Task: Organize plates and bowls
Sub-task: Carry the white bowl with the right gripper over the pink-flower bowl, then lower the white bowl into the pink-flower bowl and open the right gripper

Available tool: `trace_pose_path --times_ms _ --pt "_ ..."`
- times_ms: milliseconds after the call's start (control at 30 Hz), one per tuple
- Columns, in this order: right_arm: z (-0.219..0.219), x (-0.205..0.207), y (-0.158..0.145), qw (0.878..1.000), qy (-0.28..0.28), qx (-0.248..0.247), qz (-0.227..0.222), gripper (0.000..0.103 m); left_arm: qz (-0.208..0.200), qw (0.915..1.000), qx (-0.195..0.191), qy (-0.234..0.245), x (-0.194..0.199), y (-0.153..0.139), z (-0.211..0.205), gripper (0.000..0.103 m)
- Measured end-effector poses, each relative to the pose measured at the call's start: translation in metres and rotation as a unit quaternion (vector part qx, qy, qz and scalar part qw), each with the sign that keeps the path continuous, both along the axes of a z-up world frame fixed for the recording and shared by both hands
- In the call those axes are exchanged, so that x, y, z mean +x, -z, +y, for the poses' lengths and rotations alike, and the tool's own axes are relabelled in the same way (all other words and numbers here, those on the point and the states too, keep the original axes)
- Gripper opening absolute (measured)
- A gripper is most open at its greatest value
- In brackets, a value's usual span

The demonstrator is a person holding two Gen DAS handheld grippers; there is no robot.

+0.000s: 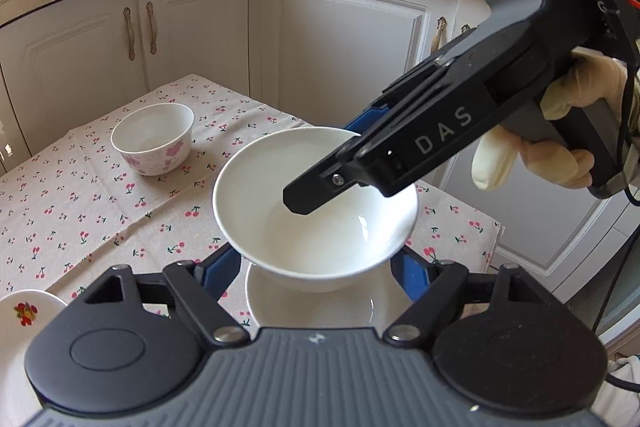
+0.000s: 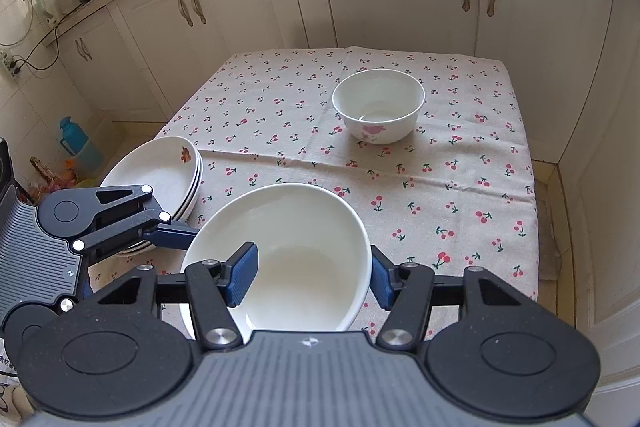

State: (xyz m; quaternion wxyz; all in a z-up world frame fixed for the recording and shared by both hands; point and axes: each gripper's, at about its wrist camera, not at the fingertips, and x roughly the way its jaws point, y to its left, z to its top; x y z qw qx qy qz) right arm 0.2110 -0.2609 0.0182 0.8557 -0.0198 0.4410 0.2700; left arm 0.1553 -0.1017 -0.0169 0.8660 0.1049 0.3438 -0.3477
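While both grippers are pinching plain white bowl (image 2: 296, 251), we are keeping it lifted over table (image 2: 460, 195). Right gripper (image 2: 314, 277) is clamping right wall, one finger inside; left gripper (image 1: 316, 267) is squeezing it across outside. Flowered bowl (image 2: 378, 105) sitting far; plate stack (image 2: 160, 171) left. White dish (image 1: 312, 303) beneath mostly hidden.
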Motion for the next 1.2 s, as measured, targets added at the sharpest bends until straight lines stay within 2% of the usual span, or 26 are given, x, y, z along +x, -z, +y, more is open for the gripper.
trace_pose_path --times_ms 567,1200 --pt "0.011 -0.021 0.028 1.0 -0.001 -0.004 0.023 0.064 0.029 0.9995 0.007 0.003 -0.019 0.017 0.01 0.082" --pt "0.007 -0.022 0.031 1.0 0.006 -0.001 0.025 0.064 0.028 0.9994 0.016 0.012 -0.017 0.017 0.007 0.082"
